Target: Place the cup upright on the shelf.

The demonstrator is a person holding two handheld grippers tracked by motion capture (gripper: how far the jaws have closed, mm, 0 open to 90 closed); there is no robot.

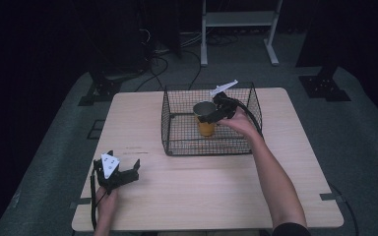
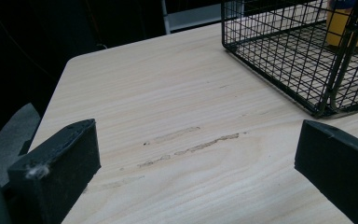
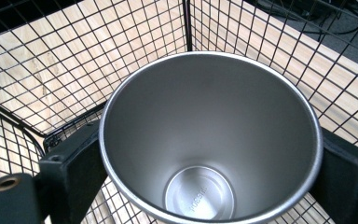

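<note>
A yellow cup (image 1: pixel 205 120) with a steel inside (image 3: pixel 209 140) stands upright in a black wire basket (image 1: pixel 167 123) at the far middle of the table. My right gripper (image 1: pixel 211 115) reaches into the basket from the right. Its jaws stand on either side of the cup just under the rim, and they look slack rather than pressing; the rim hides the pads. My left gripper (image 1: pixel 124 160) rests open near the table's front left corner, with bare wood between its jaws (image 2: pixel 196 158). The basket's corner (image 2: pixel 326 102) and the cup (image 2: pixel 349 23) show at the upper right of the left gripper view.
The wooden table (image 1: pixel 202 196) has a wide bare front half. Faint scuff marks (image 2: pixel 191 144) lie just ahead of my left gripper. Beyond the table's far edge are a white metal stand (image 1: pixel 238 29) and cables on a grey floor.
</note>
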